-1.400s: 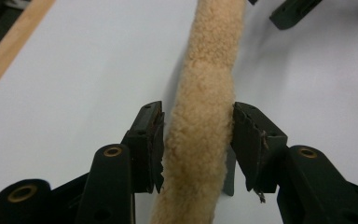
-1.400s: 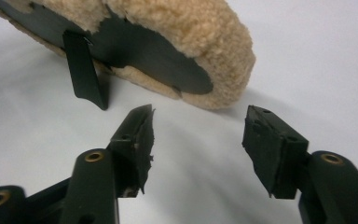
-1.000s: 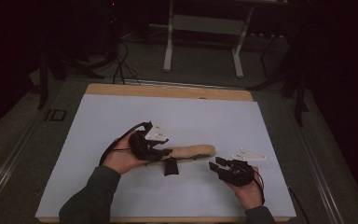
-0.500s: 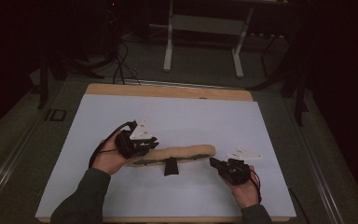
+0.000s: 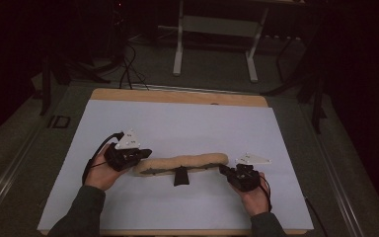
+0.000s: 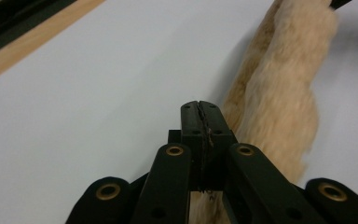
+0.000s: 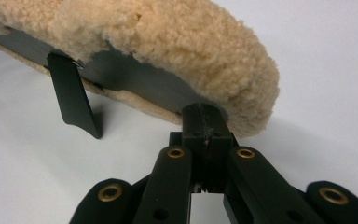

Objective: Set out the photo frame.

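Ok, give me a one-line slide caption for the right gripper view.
Right gripper, jaws shut, pinches the dark edge at one end of the tan fleece pad; its black strap hangs onto the white table.

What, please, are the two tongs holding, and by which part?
Each grips one end of the fleece pad: left tongs and right tongs, at its dark edge.

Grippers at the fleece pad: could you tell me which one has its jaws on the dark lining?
The right gripper: shut on the dark lining of the fleece pad; the left gripper lies beside pale fleece.
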### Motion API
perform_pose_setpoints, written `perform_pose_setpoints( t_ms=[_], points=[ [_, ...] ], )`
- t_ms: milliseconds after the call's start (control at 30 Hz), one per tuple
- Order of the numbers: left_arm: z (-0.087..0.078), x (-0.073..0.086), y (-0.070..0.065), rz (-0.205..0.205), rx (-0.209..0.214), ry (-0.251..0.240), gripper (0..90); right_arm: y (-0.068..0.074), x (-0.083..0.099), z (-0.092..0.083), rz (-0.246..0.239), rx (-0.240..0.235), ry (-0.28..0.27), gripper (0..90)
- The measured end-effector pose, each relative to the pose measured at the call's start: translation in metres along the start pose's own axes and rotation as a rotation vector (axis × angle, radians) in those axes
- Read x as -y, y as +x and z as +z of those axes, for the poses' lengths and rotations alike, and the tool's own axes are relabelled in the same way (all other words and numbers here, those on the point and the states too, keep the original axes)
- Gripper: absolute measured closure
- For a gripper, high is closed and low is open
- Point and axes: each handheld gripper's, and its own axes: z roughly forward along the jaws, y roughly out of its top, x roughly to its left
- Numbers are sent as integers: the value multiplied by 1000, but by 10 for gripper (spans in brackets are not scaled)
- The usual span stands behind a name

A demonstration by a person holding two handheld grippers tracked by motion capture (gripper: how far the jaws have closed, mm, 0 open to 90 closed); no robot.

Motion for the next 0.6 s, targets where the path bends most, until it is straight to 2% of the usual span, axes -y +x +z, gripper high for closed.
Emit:
perform_pose_setpoints(
  t_ms=[233,600],
  points=[
    [-1,20,5,-52,-3,-15,900,2,-2,4,2,2,5,900],
    [-2,28,4,-72,1,-45,900,7,-4,12,-5,-2,16,900]
  ],
)
